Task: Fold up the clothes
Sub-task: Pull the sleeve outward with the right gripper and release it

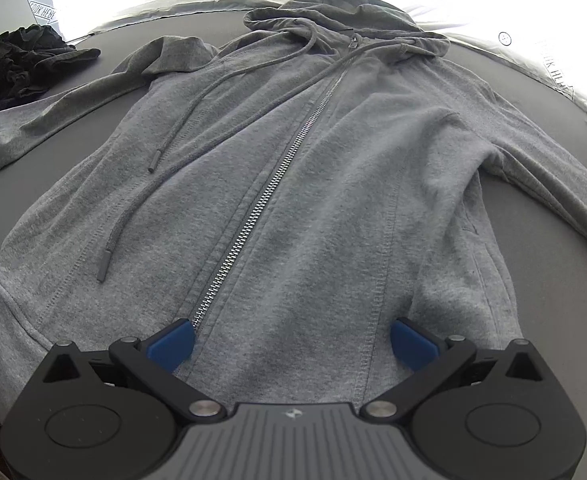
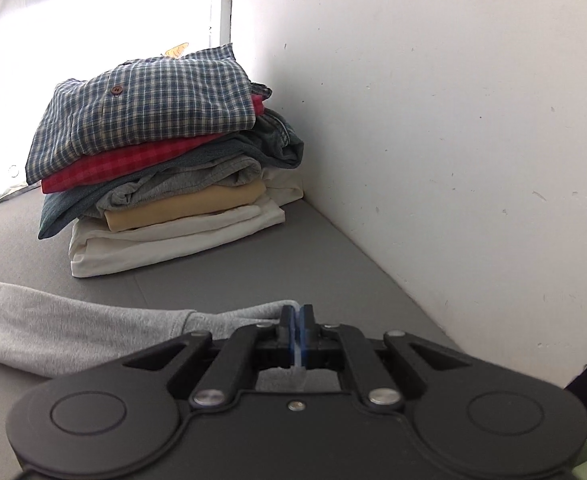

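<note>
The left tongs (image 1: 291, 340) point steeply down over the near hem of the hoodie (image 1: 293, 184), their blue pads (image 1: 171, 344) spread wide apart with nothing pinched between them; the zipper's lower end runs in just beside the left pad. The right tongs (image 2: 296, 320) are tilted down less steeply and are clamped tight on the cuff end of the sleeve (image 2: 73, 328), a thin fold of pale grey cloth showing between the pressed pads.

The hoodie lies face up and spread flat on the grey surface (image 1: 73, 152), hood (image 1: 345, 16) at the far end, hem nearest. Its metal zipper (image 1: 277, 184) is done up and runs slantwise from the collar to the hem. Two drawstrings (image 1: 133, 208) trail over the left chest. The left sleeve is bent back on itself at the far left; the right sleeve stretches off to the right. A dark crumpled garment (image 1: 17, 68) sits at the far left, close to the left sleeve.

Beyond the right tongs, a stack of folded clothes (image 2: 165, 160) stands on the surface in the far corner against a white wall (image 2: 433, 140), a blue checked shirt (image 2: 145, 108) on top.
</note>
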Demonstrator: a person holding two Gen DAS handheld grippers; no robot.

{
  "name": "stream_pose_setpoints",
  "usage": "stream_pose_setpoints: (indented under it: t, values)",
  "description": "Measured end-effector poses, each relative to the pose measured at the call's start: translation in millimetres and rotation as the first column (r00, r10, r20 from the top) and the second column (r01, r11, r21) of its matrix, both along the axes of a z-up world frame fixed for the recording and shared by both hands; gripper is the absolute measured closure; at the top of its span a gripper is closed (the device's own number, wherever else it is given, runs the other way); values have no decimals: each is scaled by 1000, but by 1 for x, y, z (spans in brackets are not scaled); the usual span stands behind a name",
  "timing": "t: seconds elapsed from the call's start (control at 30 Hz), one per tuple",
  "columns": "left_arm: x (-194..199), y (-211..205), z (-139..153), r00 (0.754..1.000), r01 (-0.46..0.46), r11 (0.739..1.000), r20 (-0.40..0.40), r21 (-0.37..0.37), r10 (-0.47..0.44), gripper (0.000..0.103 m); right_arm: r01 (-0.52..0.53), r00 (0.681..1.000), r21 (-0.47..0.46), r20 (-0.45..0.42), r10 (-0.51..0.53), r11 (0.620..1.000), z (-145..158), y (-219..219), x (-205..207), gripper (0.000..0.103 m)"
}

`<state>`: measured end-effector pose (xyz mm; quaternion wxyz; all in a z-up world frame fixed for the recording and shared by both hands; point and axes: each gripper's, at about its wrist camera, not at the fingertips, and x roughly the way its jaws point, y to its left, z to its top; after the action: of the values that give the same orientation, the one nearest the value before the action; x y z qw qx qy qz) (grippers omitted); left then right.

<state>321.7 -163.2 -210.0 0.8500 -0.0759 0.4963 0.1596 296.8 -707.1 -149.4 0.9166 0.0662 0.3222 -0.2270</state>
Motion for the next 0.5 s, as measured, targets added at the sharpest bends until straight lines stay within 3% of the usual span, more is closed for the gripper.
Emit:
stream_pose_setpoints:
  t: [0.17, 0.23, 0.3, 0.33, 0.4, 0.5]
  values:
    - [-4, -2, -2, 1000, -2, 1000, 31, 11, 1, 0, -2, 1000, 94, -29, 4, 996, -10, -8, 4, 99]
    - [-6, -3, -2, 999, 0, 1000, 43, 16, 0, 0, 21, 999, 83, -42, -17, 996, -12, -9, 3, 94]
    - [-7, -3, -2, 999, -1, 1000, 52, 20, 0, 0, 46, 998, 78, -40, -43, 996, -9, -11, 0, 81]
    - [-7, -3, -2, 999, -3, 1000, 53, 21, 1, 0, 49, 998, 92, -34, -46, 994, -7, -13, -2, 81]
    - [-7, -4, -2, 999, -6, 1000, 54, 21, 5, 0, 38, 999, 128, -32, -34, 991, -6, -15, -7, 81]
    - [-7, -5, -1, 999, -8, 1000, 53, 21, 7, 0, -32, 998, 110, -51, 38, 993, -8, -5, -12, 78]
